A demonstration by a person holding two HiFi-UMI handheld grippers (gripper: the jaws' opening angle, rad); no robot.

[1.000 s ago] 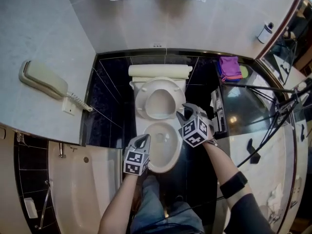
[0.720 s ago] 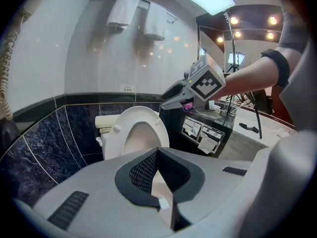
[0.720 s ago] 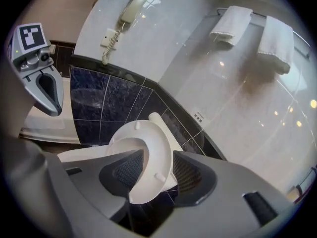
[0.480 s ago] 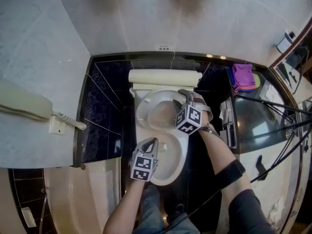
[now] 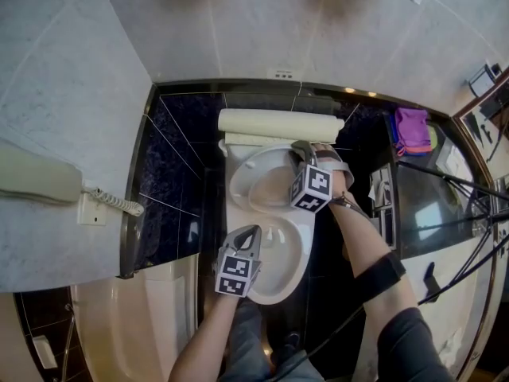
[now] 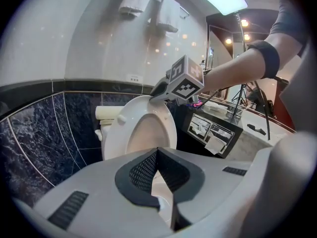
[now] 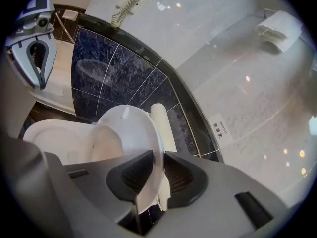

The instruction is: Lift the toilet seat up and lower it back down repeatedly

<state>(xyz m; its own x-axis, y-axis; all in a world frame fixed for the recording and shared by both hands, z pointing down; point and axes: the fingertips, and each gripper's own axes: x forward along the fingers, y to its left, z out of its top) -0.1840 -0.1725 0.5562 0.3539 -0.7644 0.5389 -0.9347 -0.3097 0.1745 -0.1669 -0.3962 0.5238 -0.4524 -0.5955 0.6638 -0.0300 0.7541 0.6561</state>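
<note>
Pads of the right gripper (image 7: 157,165) stand on either side of the thin white rim of the toilet seat (image 7: 130,129), pinching it. These jaws have just been closing and the rim is between them. In the head view the right gripper (image 5: 301,151) grips the seat's right-hand edge, above the back of the toilet bowl (image 5: 280,283). The toilet seat (image 5: 240,183) is raised steeply off the bowl, its underside facing forward and its top edge close to the rounded cream tank (image 5: 278,122) behind the bowl.

The left gripper (image 6: 157,153) has its jaws drawn together at the tips with nothing between them — only a sliver of pale porcelain shows through the slit. From the head view the left gripper (image 5: 252,231) hovers over the bowl's left front rim, well apart from the seat, pointing toward the back of the bowl.

The person's right forearm (image 5: 359,228), with a dark band (image 5: 380,280) near the elbow, reaches in from the bowl's right. Dark marbled tiles (image 5: 179,173) surround the bowl. A wall phone (image 5: 40,183) with a coiled cord hangs far to the bowl's left — a purple cloth (image 5: 412,127) lies off to its right.
</note>
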